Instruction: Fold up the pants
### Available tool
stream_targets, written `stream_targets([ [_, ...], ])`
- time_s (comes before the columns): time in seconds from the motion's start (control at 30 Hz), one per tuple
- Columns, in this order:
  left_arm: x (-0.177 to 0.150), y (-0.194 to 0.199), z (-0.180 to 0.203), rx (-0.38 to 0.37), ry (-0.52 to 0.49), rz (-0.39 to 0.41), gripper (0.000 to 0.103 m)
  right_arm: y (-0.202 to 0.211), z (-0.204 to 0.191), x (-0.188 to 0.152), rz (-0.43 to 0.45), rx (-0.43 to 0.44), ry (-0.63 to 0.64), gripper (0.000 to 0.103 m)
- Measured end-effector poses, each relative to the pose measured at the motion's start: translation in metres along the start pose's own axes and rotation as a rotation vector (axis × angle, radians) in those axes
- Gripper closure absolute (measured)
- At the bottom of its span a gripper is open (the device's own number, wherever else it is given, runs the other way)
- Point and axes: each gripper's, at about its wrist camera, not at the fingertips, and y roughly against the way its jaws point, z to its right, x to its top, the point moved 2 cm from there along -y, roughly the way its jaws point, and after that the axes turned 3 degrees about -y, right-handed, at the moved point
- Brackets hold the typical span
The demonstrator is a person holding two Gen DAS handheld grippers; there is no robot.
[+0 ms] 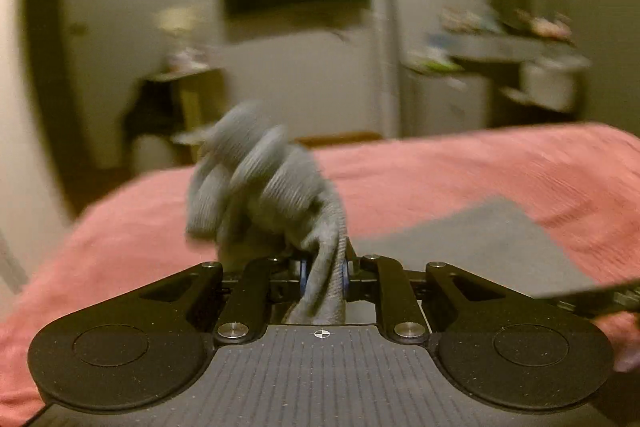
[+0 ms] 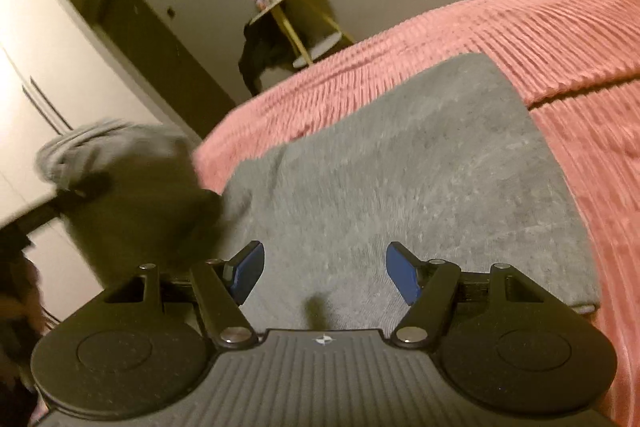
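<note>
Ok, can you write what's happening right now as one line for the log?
left gripper: shut on grey pants, bunched end lifted | right gripper: open, over pants | pants: lying on pink bedspread

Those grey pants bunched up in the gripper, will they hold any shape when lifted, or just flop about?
Probably floppy: the grey pants bunch and droop where the left gripper pinches them. Likely light, since that one narrow pinch carries the bunch. The part on the pink bedspread lies flat under the open right gripper, so it should drape, not spring.

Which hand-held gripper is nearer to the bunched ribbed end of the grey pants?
Left. The left hand-held gripper is clamped on the bunched end. The right hand-held gripper hovers open over the flat part of the pants.
</note>
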Motion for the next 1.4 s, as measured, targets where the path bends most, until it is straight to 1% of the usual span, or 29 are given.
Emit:
stream_targets([
  [0.03,-0.004,-0.012,0.016,-0.020,-0.021,-0.031,0.081,0.002,0.003,0.001,0.005,0.001,-0.017,0.035],
  [0.07,-0.010,-0.021,0.032,-0.019,-0.041,-0.056,0.077,0.005,0.006,0.002,0.008,0.007,-0.038,0.035],
  [0.1,-0.017,-0.027,0.045,-0.022,-0.058,-0.081,0.066,0.006,0.010,0.003,0.009,0.018,-0.059,0.035],
  [0.13,-0.024,-0.031,0.055,-0.041,-0.067,-0.105,0.058,0.008,0.012,0.004,0.007,0.028,-0.075,0.035],
  [0.17,-0.032,-0.031,0.064,-0.068,-0.061,-0.131,0.052,0.008,0.015,0.004,0.004,0.036,-0.087,0.035],
  [0.2,-0.039,-0.027,0.068,-0.075,-0.042,-0.137,0.040,0.008,0.017,0.004,-0.005,0.052,-0.098,0.035],
  [0.23,-0.047,-0.024,0.066,-0.061,-0.011,-0.128,0.028,0.007,0.019,0.005,-0.016,0.067,-0.108,0.035],
  [0.3,-0.060,-0.010,0.058,-0.013,0.080,-0.112,0.017,0.001,0.019,0.007,-0.043,0.090,-0.122,0.033],
  [0.4,-0.079,0.000,0.033,0.074,0.275,-0.135,0.018,-0.018,0.020,0.012,-0.110,0.122,-0.169,0.021],
  [0.43,-0.086,0.002,0.024,0.114,0.319,-0.135,0.020,-0.025,0.020,0.014,-0.116,0.122,-0.191,0.015],
  [0.47,-0.092,0.003,0.015,0.149,0.369,-0.146,0.020,-0.030,0.019,0.017,-0.123,0.120,-0.205,0.012],
  [0.5,-0.097,0.001,0.005,0.153,0.422,-0.159,0.020,-0.037,0.018,0.020,-0.122,0.111,-0.216,0.012],
  [0.57,-0.100,-0.002,-0.004,0.137,0.500,-0.163,0.025,-0.044,0.013,0.024,-0.131,0.094,-0.244,0.013],
  [0.63,-0.098,-0.003,-0.008,0.159,0.519,-0.165,0.025,-0.048,0.002,0.030,-0.149,0.073,-0.249,0.014],
  [0.73,-0.103,-0.008,-0.012,0.149,0.542,-0.188,0.025,-0.047,-0.004,0.036,-0.130,-0.049,-0.180,0.014],
  [0.8,-0.107,-0.009,-0.018,0.132,0.576,-0.194,0.025,-0.048,0.006,0.033,-0.172,-0.106,-0.201,0.015],
  [0.83,-0.112,-0.005,-0.019,0.127,0.588,-0.193,0.025,-0.047,0.012,0.032,-0.184,-0.103,-0.223,0.019],
  [0.9,-0.117,-0.002,-0.020,0.121,0.618,-0.203,0.025,-0.040,0.018,0.027,-0.166,-0.047,-0.261,0.019],
  [0.93,-0.119,0.000,-0.022,0.115,0.636,-0.209,0.025,-0.041,0.021,0.026,-0.177,-0.019,-0.295,0.019],
  [0.97,-0.122,-0.002,-0.024,0.106,0.656,-0.215,0.025,-0.045,0.024,0.024,-0.205,0.016,-0.336,0.018],
  [1.03,-0.123,-0.001,-0.026,0.097,0.674,-0.218,0.025,-0.055,0.023,0.024,-0.255,0.055,-0.352,0.016],
  [1.1,-0.124,0.000,-0.026,0.075,0.684,-0.214,0.026,-0.067,0.023,0.030,-0.241,0.070,-0.367,0.014],
  [1.17,-0.125,0.001,-0.026,0.047,0.698,-0.219,0.030,-0.080,0.027,0.032,-0.238,0.095,-0.437,0.014],
  [1.2,-0.125,0.001,-0.025,0.035,0.700,-0.223,0.031,-0.085,0.026,0.033,-0.236,0.111,-0.456,0.015],
  [1.23,-0.125,0.001,-0.023,0.032,0.695,-0.226,0.031,-0.090,0.023,0.034,-0.234,0.121,-0.456,0.031],
  [1.27,-0.125,0.001,-0.021,0.032,0.684,-0.231,0.031,-0.094,0.020,0.034,-0.237,0.118,-0.446,0.054],
  [1.33,-0.122,0.003,-0.016,0.013,0.664,-0.231,0.032,-0.097,0.012,0.034,-0.233,0.104,-0.411,0.056],
  [1.4,-0.120,0.002,-0.010,0.008,0.627,-0.243,0.032,-0.089,-0.002,0.042,-0.199,0.096,-0.329,0.058],
])
